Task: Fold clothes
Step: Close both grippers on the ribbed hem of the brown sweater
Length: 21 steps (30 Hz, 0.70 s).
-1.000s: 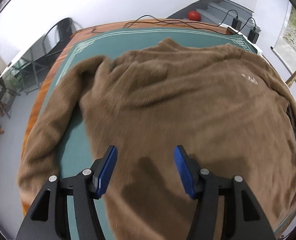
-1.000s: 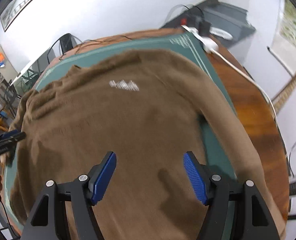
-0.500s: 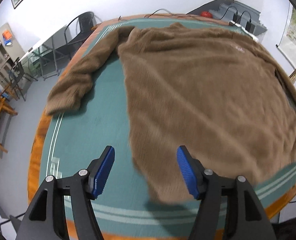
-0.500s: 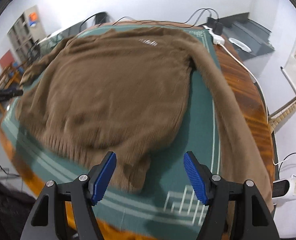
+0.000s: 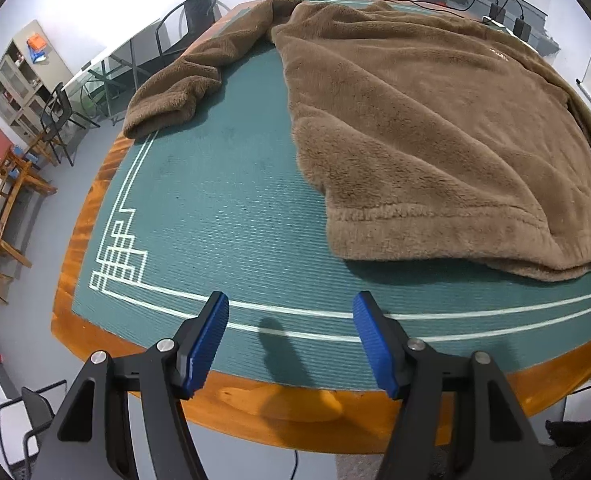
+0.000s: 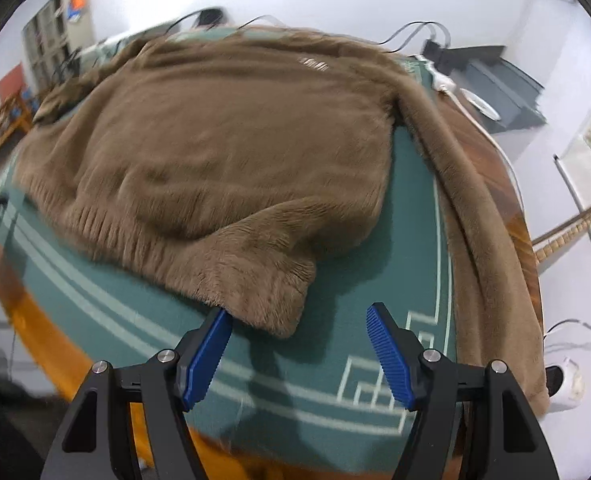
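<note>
1. Your left gripper is released, empty, over the green mat near its front edge.
2. Your right gripper is released, empty, just before the sweater's hem corner.
3. The sweater lies spread on the mat.

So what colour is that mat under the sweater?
Teal green mat with pale line borders and a stepped corner pattern, clearest in the left wrist view.

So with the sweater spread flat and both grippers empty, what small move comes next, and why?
Probably ease the right gripper forward onto the near hem corner of the fuzzy brown sweater and close. That corner lies just ahead of its open jaws, while the left gripper hangs open over the bare green mat, short of the hem.
</note>
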Each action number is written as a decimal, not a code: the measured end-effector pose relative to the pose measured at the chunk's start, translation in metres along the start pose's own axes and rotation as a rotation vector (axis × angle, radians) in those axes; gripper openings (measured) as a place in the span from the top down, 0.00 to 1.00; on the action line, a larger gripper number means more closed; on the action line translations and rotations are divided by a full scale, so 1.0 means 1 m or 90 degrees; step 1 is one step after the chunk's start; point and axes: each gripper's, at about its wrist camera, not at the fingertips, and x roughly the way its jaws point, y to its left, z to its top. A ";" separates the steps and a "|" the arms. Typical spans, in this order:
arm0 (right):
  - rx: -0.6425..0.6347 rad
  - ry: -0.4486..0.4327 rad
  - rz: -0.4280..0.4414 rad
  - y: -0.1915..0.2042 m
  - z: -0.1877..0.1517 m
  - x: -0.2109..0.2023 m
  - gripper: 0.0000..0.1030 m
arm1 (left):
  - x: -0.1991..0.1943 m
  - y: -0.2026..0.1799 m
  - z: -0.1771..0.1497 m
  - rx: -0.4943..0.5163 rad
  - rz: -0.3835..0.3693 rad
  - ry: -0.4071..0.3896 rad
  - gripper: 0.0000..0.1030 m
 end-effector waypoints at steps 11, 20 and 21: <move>0.092 -0.059 0.008 -0.003 0.030 -0.003 0.31 | 0.016 -0.020 0.026 -0.010 -0.018 -0.032 0.33; 0.134 -0.057 -0.027 -0.016 0.041 0.000 0.31 | 0.017 -0.019 0.047 -0.029 -0.061 -0.060 0.33; 0.135 -0.052 -0.029 -0.017 0.041 0.001 0.31 | 0.018 -0.021 0.048 -0.024 -0.071 -0.062 0.33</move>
